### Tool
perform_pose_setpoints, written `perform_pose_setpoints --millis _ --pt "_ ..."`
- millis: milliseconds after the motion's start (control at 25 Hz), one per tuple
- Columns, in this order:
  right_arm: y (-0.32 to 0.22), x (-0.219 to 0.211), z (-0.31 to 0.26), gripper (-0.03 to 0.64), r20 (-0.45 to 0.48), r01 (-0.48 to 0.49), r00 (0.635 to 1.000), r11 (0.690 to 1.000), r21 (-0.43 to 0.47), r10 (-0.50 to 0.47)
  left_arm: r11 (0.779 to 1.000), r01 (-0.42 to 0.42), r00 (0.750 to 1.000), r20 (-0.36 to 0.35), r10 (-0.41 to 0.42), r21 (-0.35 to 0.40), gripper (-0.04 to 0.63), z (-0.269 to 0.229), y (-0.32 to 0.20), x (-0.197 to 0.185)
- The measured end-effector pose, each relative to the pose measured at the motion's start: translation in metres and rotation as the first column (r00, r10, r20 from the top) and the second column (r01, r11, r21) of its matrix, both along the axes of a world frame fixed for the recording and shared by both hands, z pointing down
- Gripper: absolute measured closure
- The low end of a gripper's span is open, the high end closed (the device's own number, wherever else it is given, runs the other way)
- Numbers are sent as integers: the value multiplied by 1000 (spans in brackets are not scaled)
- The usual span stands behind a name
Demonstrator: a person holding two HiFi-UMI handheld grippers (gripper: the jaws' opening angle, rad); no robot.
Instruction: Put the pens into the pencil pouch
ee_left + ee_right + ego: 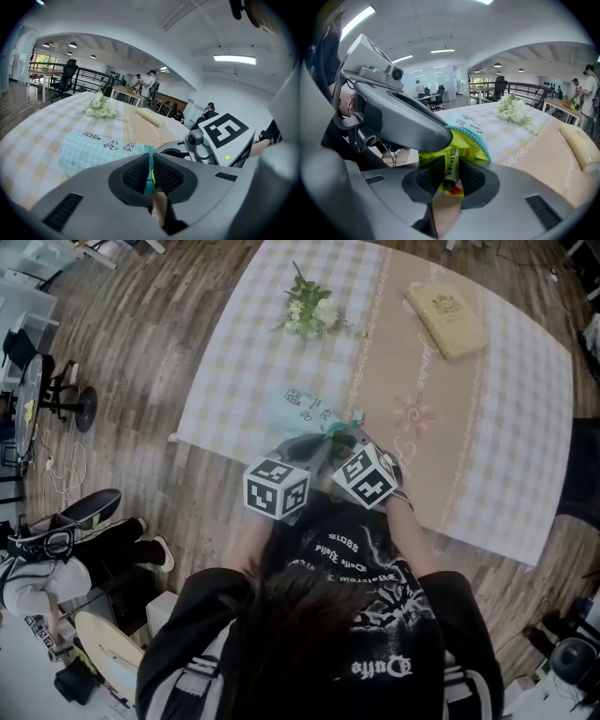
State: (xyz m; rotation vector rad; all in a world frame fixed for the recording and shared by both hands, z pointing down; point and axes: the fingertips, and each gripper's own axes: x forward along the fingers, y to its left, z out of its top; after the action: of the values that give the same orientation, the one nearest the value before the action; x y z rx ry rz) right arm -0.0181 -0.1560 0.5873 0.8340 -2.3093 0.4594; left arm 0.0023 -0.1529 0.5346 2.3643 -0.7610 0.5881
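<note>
A pale teal checked pencil pouch (302,411) lies near the table's front edge. My left gripper (151,169) is shut on the teal rim of its mouth and holds it up. In the right gripper view the pouch mouth (465,143) gapes and shows a yellow-green lining. A pen (450,169) with a yellow-green label points into that mouth, its butt end between the jaws of my right gripper (449,165). The pen leans on the left pad, and a narrow gap shows at the right pad. In the head view both grippers (328,444) meet at the pouch's near end.
A bunch of white flowers (309,310) lies at the far side of the checked tablecloth (234,371), and a cream-yellow box (447,320) at the far right. The person's body fills the front of the head view. Other people stand far off in the room.
</note>
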Motion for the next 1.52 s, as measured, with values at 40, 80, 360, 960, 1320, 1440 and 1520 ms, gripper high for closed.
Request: perform_pose_setpoints --millis 40,80,360,960,1320,1440,1520 --pt "0 1 0 515 -1 -4 1000 1000 2 4 1000 -3 1000 7 3 4 555 0 0 0" --pt "0 1 0 503 -2 -8 1000 1000 3 8 1000 -8 1000 15 8 10 555 0 1 0" --pt "-1 5 -3 448 -9 -15 1000 1000 9 15 1000 3 1000 8 -3 13 555 0 -1 -1" --pt "18 31 -26 387 26 -93 995 996 4 93 999 44 999 -31 -45 -14 555 2 -6 -2" --pt "24 74 -59 377 70 -244 968 967 78 239 999 37 999 0 -37 -8 555 9 -6 9" --pt "29 94 -64 377 87 -313 948 946 86 306 997 71 997 -31 -72 -16 555 9 -8 7" --pt "36 109 -65 376 86 -354 934 931 89 347 996 89 995 -48 -90 -20 554 8 -9 6"
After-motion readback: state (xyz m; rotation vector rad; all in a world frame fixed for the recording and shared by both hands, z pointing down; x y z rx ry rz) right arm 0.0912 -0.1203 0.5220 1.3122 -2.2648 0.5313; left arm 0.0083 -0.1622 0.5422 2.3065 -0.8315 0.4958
